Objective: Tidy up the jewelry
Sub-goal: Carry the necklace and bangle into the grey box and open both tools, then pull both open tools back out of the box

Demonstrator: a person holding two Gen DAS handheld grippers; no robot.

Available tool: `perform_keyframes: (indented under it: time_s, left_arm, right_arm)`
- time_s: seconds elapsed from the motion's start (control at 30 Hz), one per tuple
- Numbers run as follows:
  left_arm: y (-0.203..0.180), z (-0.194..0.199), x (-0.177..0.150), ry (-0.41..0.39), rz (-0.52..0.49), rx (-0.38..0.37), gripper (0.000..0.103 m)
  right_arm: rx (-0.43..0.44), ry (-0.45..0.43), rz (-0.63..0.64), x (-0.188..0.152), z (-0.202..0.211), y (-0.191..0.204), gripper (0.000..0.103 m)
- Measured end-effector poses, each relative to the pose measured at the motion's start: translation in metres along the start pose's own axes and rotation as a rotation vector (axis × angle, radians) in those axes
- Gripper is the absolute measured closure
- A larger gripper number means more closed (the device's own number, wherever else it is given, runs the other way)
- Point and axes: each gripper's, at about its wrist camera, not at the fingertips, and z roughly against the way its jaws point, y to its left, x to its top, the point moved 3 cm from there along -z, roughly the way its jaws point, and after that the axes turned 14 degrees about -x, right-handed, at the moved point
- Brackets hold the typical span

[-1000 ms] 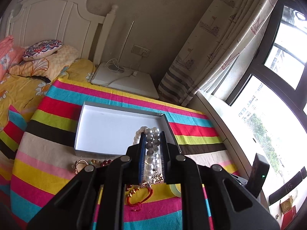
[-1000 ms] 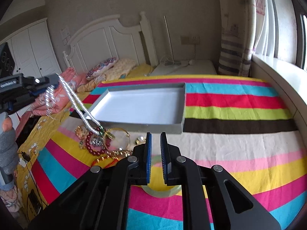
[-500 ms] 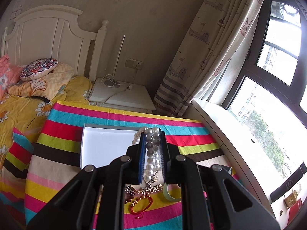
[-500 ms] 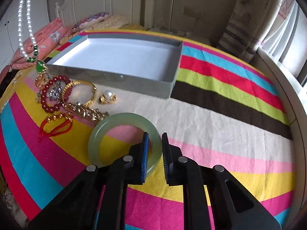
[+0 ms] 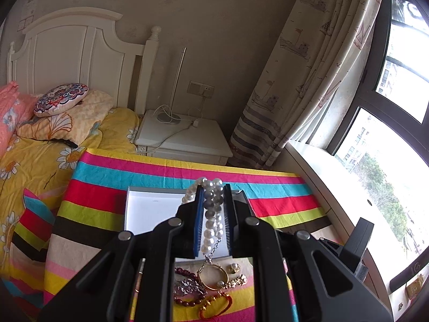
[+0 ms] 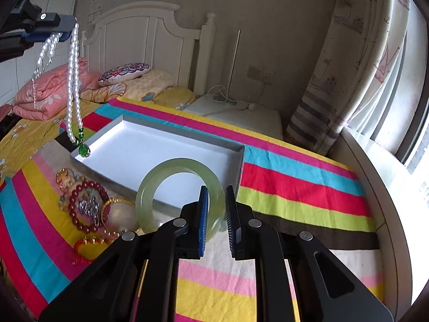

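Holding a pearl necklace (image 6: 73, 80) aloft in the clamped left gripper (image 5: 212, 214) and a green bangle (image 6: 171, 196) nipped in the right gripper (image 6: 215, 214), both above the striped cloth (image 6: 295, 187), nothing yet sits in the white tray (image 6: 161, 150), and the remaining jewelry pile (image 6: 88, 209) waits.

A: Daylight pours in from the window (image 5: 386, 161) on the right of both views, and its panes are blown out to near white.

B: Indoors it is dimmer; the wall (image 5: 214, 26) behind the headboard (image 5: 80, 59) reads a muddy grey-brown.

A: Shadows are soft. A faint one lies inside the white tray (image 6: 150, 150) along its near wall.

B: The striped cloth (image 6: 295, 187) is evenly lit, its colours saturated, with no glare.

A: Fisheye bending is strong: the curtain (image 6: 356, 75) and window frame bow outward, and the corners go black.

B: Focus holds well across the middle; the black gripper bodies at the bottom show little detail.
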Motion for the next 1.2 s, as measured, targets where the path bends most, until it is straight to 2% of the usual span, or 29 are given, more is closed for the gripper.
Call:
perform_keyframes:
  time_s: [0.23,0.37,0.53,0.57,0.6,0.63,0.67,0.7,0.83,0.9,0.97,1.03,1.07,1.1,1.13,1.2]
  left_arm:
    - [0.039,-0.031,0.016,0.000,0.067,0.043,0.090]
    - [0.055,-0.050,0.013,0.012,0.065,0.070,0.090]
    - [0.068,-0.089,-0.002,0.072,0.046,0.089,0.089]
    - [0.071,-0.097,-0.006,0.081,0.048,0.093,0.084]
    - [0.075,-0.105,-0.010,0.095,0.053,0.090,0.070]
    - [0.079,-0.112,-0.014,0.108,0.058,0.089,0.061]
    - [0.082,-0.117,-0.017,0.114,0.063,0.100,0.045]
    - [0.086,-0.119,-0.021,0.115,0.065,0.109,0.039]
    - [0.096,-0.117,-0.032,0.117,0.068,0.127,0.035]
    - [0.100,-0.109,-0.034,0.100,0.072,0.143,0.027]
    - [0.102,-0.099,-0.036,0.078,0.061,0.171,0.021]
    - [0.097,-0.083,-0.037,0.039,0.027,0.208,0.015]
    - [0.093,-0.073,-0.038,0.014,-0.002,0.238,0.011]
    - [0.087,-0.063,-0.040,-0.013,-0.035,0.272,0.006]
    - [0.081,-0.052,-0.043,-0.041,-0.073,0.302,0.003]
    - [0.068,-0.030,-0.050,-0.090,-0.135,0.340,0.002]
  right_arm:
    - [0.094,0.100,-0.079,0.025,-0.054,0.021,0.089]
    - [0.145,0.174,-0.132,0.027,-0.085,0.032,0.089]
    - [0.181,0.276,-0.174,0.027,-0.125,0.047,0.088]
    - [0.185,0.289,-0.183,0.027,-0.131,0.048,0.088]
    - [0.186,0.288,-0.201,0.029,-0.134,0.047,0.088]
    - [0.185,0.280,-0.215,0.030,-0.135,0.044,0.088]
    - [0.174,0.274,-0.221,0.033,-0.135,0.042,0.088]
    - [0.159,0.269,-0.222,0.035,-0.133,0.039,0.087]
    - [0.129,0.209,-0.199,0.043,-0.116,0.028,0.087]
    - [0.118,0.192,-0.201,0.044,-0.109,0.021,0.085]
    - [0.109,0.170,-0.209,0.042,-0.100,0.014,0.078]
    - [0.093,0.121,-0.212,0.042,-0.085,0.007,0.060]
    - [0.087,0.082,-0.216,0.042,-0.074,0.002,0.055]
    - [0.078,0.027,-0.224,0.041,-0.060,-0.002,0.041]
    - [0.068,-0.032,-0.233,0.041,-0.046,-0.007,0.022]
    - [0.038,-0.162,-0.243,0.036,-0.013,-0.015,0.005]
